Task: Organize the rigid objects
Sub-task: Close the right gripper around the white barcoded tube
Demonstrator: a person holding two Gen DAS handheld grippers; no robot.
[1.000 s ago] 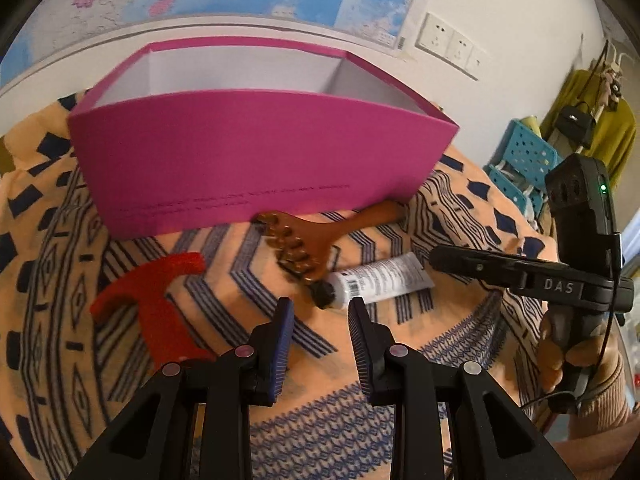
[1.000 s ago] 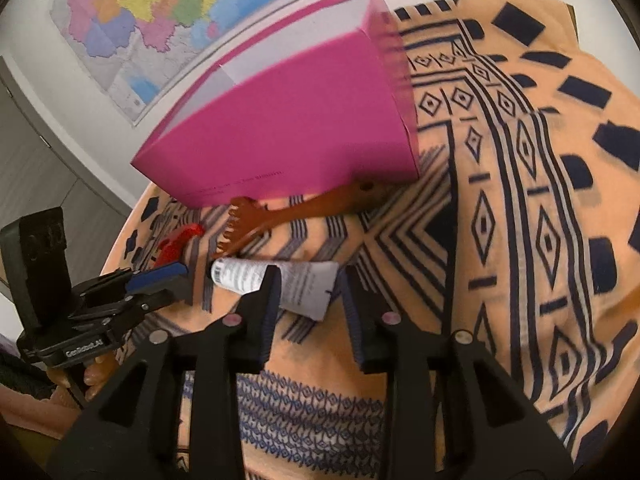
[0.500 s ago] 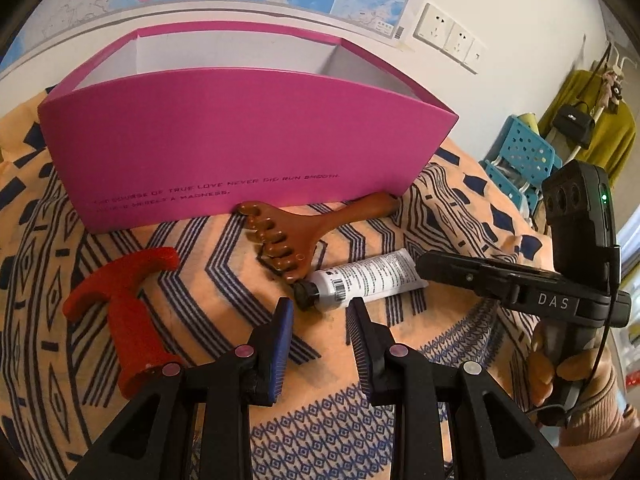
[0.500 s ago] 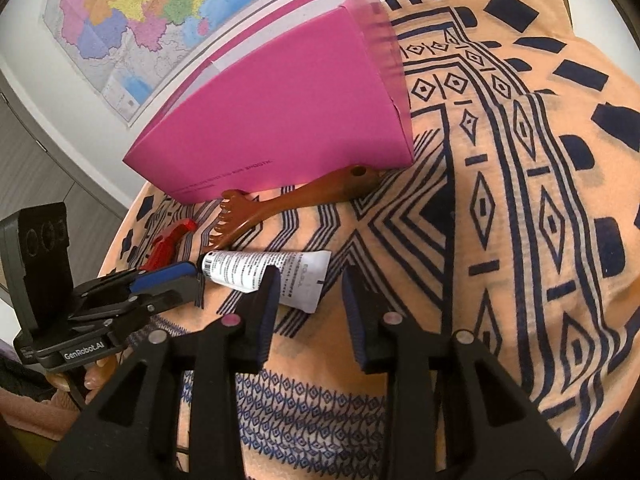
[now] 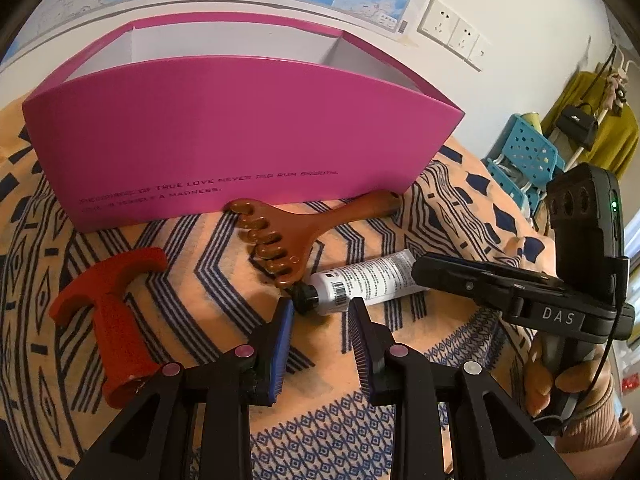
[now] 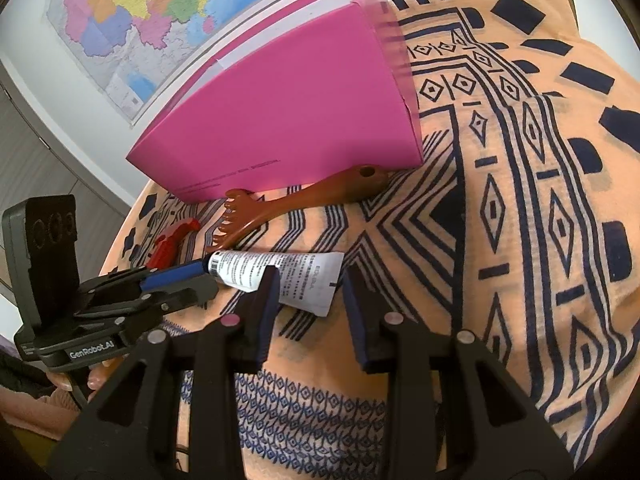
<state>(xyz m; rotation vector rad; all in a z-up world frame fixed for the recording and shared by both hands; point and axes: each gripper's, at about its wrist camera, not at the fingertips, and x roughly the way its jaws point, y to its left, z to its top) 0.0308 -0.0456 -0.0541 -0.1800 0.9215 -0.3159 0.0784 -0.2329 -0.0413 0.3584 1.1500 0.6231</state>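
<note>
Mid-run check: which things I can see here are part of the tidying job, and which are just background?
Job items:
pink box
brown massage comb
white tube
red T-shaped handle

Background:
patterned cloth
wall map
wall sockets
blue stool
yellow garment and black bag

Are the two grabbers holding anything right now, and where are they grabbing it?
Nothing is held. The left gripper is at the cap end of the tube, the right gripper at its flat end; no pads press it.
</note>
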